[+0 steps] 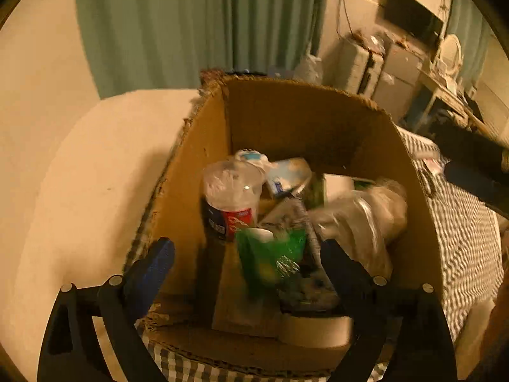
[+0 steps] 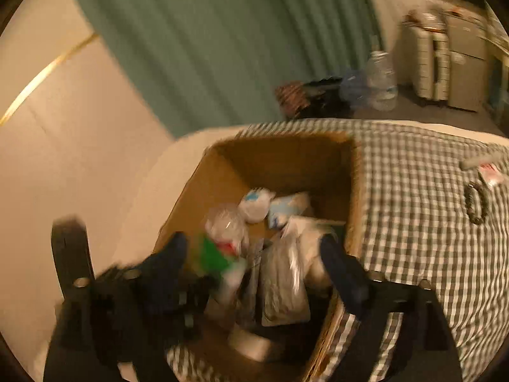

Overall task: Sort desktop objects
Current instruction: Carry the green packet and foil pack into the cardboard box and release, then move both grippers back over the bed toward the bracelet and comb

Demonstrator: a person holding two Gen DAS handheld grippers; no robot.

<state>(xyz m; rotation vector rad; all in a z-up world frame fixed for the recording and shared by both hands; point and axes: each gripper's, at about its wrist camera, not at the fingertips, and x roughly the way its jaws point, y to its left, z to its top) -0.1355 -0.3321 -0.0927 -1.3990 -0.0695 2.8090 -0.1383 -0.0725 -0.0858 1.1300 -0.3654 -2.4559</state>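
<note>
- Left wrist view: left hand-held gripper (image 1: 248, 254) spread wide over open brown cardboard box (image 1: 318, 121), nothing held.
- Green plastic packet (image 1: 267, 254) blurred btwn fingers, in box w/ clear bottle (image 1: 230, 197); prob. drop-off step.
- Right hand-held gripper (image 2: 254, 261) released too.
- Next: fetch small items (image 2: 483, 172) off checked cloth (image 2: 413, 191).

L gripper (image 1: 248, 251) w/ jaws spread wide, nothing gripped. R gripper (image 2: 254, 254) likewise wide apart, tilted, view blurred.
</note>
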